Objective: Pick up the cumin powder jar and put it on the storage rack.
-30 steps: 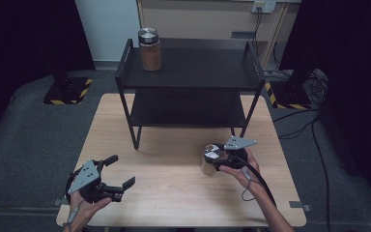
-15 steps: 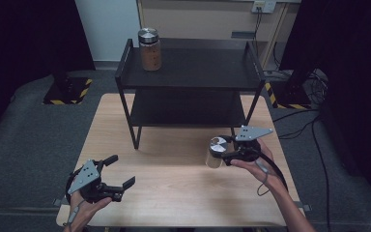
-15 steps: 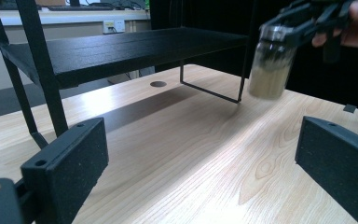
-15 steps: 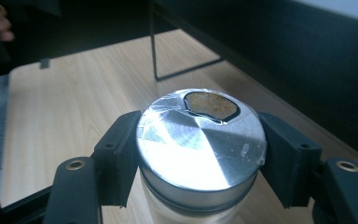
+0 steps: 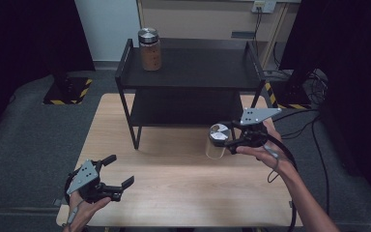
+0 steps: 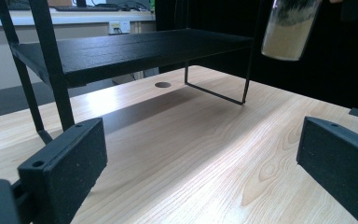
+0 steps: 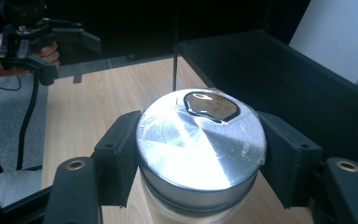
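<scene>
The right tongs (image 5: 233, 141) grip a jar (image 5: 218, 141) by its silver lid, holding it above the bench (image 5: 174, 193) beside the black rack (image 5: 193, 72). The left tongs (image 5: 118, 171) rest spread wide, empty, near the bench's front corner.

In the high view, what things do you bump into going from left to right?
left gripper → jar of brown stuff on the shelf → jar with a silver lid → right gripper
</scene>
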